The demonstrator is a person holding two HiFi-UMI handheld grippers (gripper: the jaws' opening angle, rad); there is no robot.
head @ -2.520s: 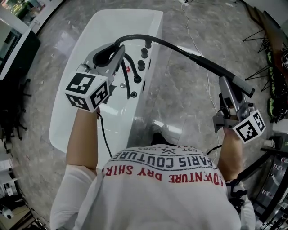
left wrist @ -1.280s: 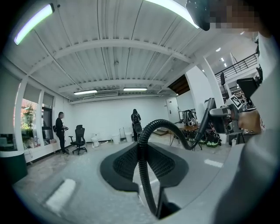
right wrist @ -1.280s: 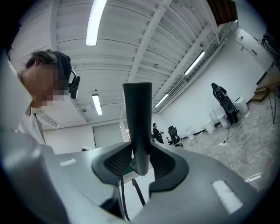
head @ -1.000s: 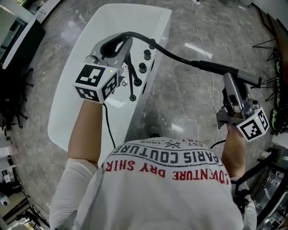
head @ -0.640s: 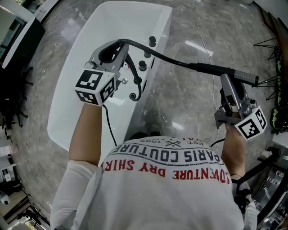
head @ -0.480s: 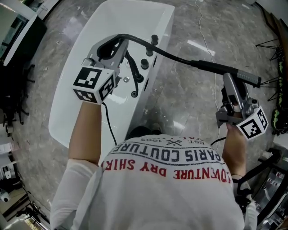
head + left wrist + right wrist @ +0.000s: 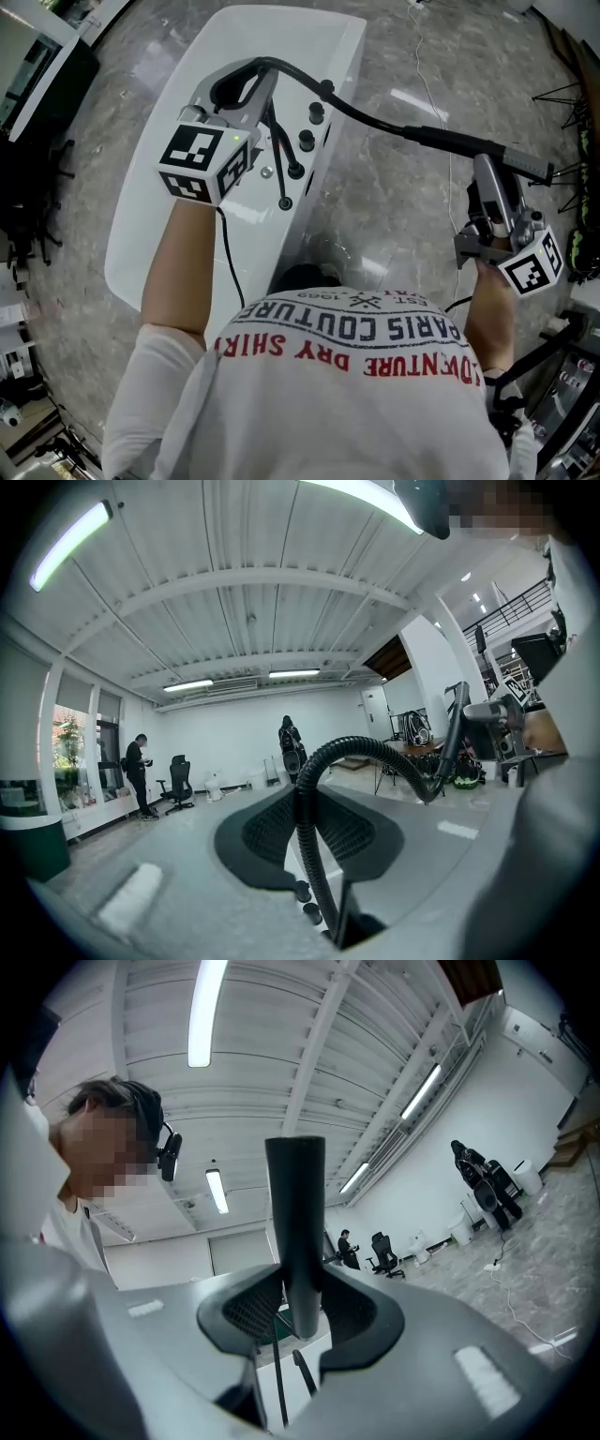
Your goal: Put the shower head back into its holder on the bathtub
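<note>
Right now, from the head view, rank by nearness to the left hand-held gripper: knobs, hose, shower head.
1. hose, gripped in the left hand-held gripper.
2. knobs, on the tub rim just beside it.
3. shower head, far right, over the floor.

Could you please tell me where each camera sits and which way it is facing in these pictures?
Head view: on the person's head, looking steeply down at the white bathtub; shows white printed T-shirt, both forearms, left gripper, right gripper.
Left gripper view: on that gripper, looking along jaws clamping the black ribbed hose; T-shirt at right edge.
Right gripper view: on that gripper, tilted up at the ceiling, jaws clamping the dark stick-shaped shower head; person's head at left.
Shared: head and left gripper views both show the hose.
</note>
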